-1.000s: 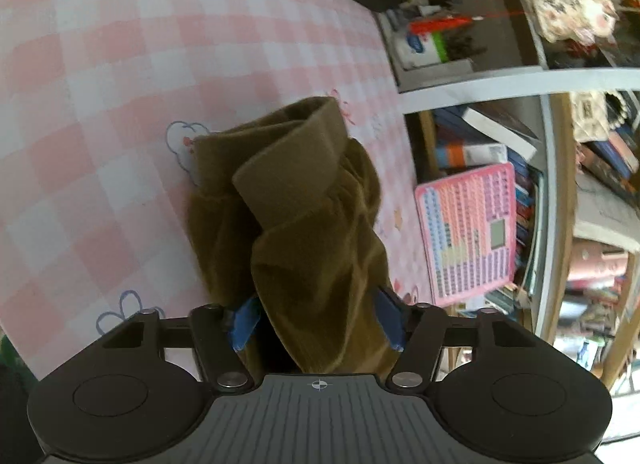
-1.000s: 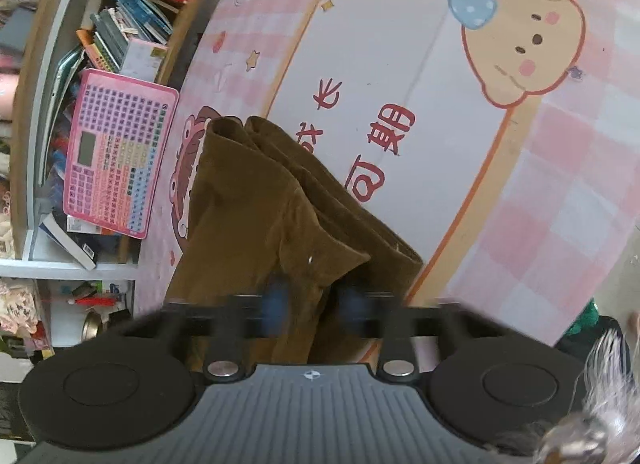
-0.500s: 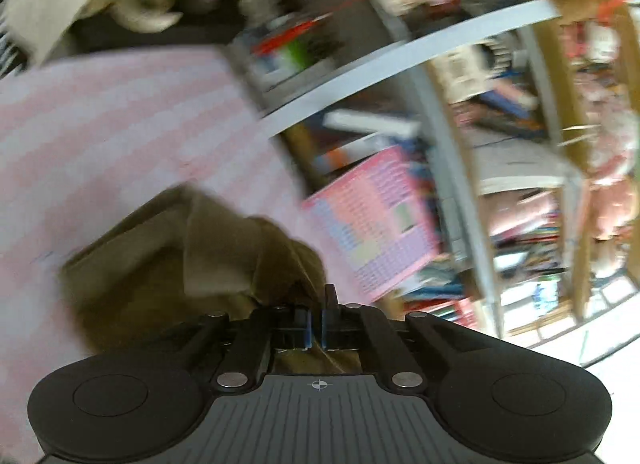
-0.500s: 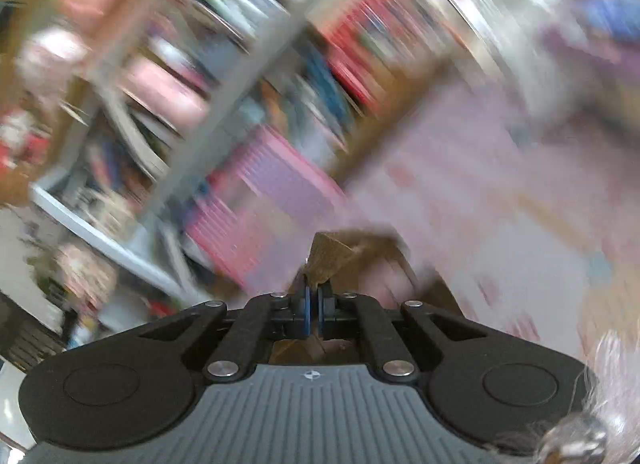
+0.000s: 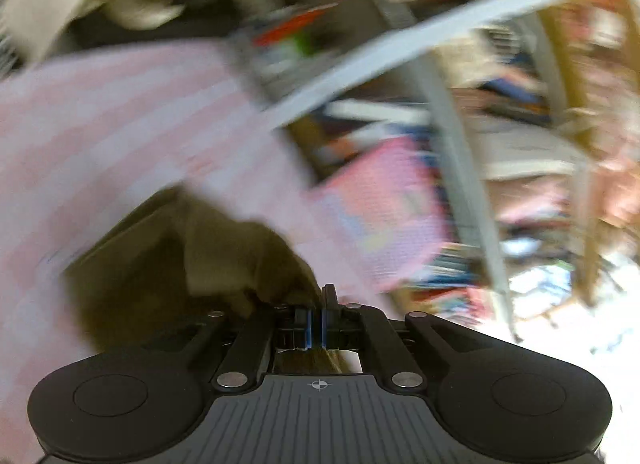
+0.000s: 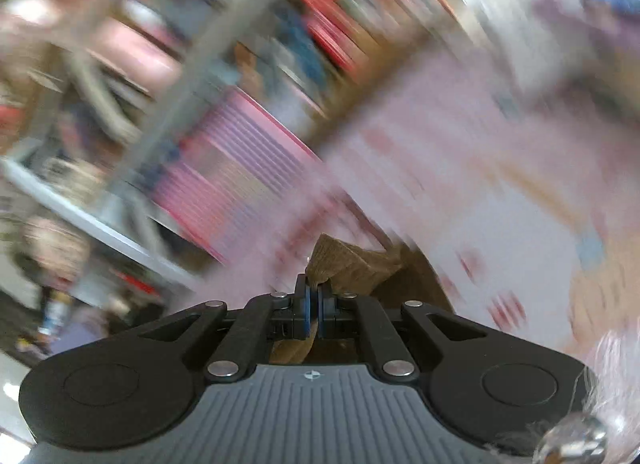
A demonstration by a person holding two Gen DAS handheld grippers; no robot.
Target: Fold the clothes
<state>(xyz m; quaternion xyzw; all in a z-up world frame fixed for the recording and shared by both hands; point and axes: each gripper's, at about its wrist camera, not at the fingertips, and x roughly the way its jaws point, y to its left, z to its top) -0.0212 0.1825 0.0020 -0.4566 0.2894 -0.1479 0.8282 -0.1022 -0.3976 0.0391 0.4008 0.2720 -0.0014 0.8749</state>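
A brown garment point(image 5: 192, 264) hangs bunched to the left of my left gripper point(image 5: 318, 312), whose blue pads are shut on a pinch of its edge, above the pink checked cloth point(image 5: 100, 124). In the right wrist view the same brown garment point(image 6: 352, 264) sticks up as a folded corner just beyond my right gripper point(image 6: 314, 304), shut on the fabric with cloth running down between the pads. Both views are smeared by motion.
A white-framed bookshelf point(image 5: 400, 44) full of books and clutter fills the background beyond the cloth's edge. A pink keyboard-like toy board point(image 5: 380, 204) leans against it, also the pink board point(image 6: 240, 168) in the right view. A furry sleeve edge point(image 6: 612, 368) shows at lower right.
Both grippers closed on the brown garment and lifted it off the cloth, rolling as they rose. The views swung from the tabletop up toward the bookshelf.
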